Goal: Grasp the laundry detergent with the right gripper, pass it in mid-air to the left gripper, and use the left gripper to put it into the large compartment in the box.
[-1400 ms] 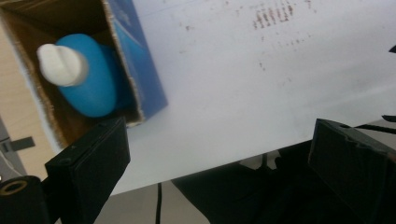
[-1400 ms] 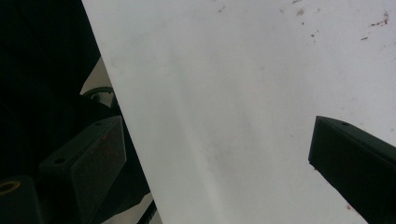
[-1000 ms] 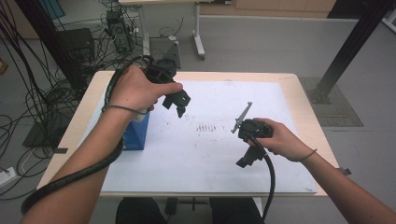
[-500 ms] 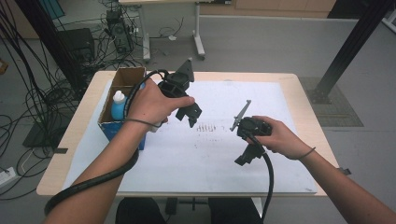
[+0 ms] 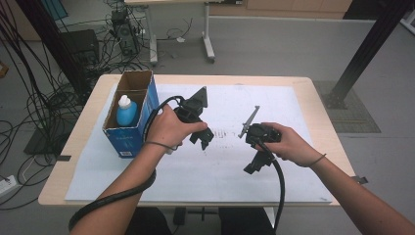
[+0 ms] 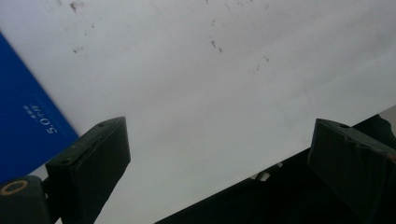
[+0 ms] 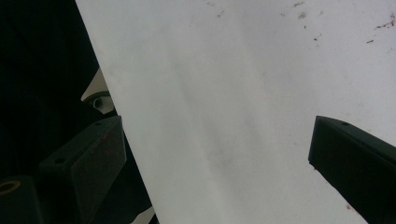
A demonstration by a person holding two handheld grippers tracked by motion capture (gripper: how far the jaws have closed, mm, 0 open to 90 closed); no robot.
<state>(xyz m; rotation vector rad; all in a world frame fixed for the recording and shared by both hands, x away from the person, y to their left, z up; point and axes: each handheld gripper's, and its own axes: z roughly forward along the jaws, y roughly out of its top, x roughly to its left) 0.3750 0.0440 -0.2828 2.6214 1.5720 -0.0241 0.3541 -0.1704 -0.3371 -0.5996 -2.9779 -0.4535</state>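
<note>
Over the middle of the white paper sheet [image 5: 220, 171] a person's left hand holds my left gripper [image 5: 205, 138]; its jaws point down and toward the person. In the left gripper view that gripper [image 6: 217, 135] is open, with nothing but the paper [image 6: 196, 84] between its jaws. To its right, the right hand holds my right gripper [image 5: 253, 165] low over the sheet. The right gripper [image 7: 217, 130] is open too, with bare paper [image 7: 233, 93] below it.
An open blue cardboard box [image 5: 131, 139] stands at the table's left, its side [image 6: 28, 121] close to the left gripper. Inside it is a blue bottle with a white cap [image 5: 126, 110]. Small dark marks [image 5: 226, 133] dot the sheet's middle. Thick cables trail toward the near table edge [image 5: 176, 203].
The left hand has carried its gripper from above the blue box to the right and nearer, uncovering the box and bottle. The right gripper has hardly moved.
</note>
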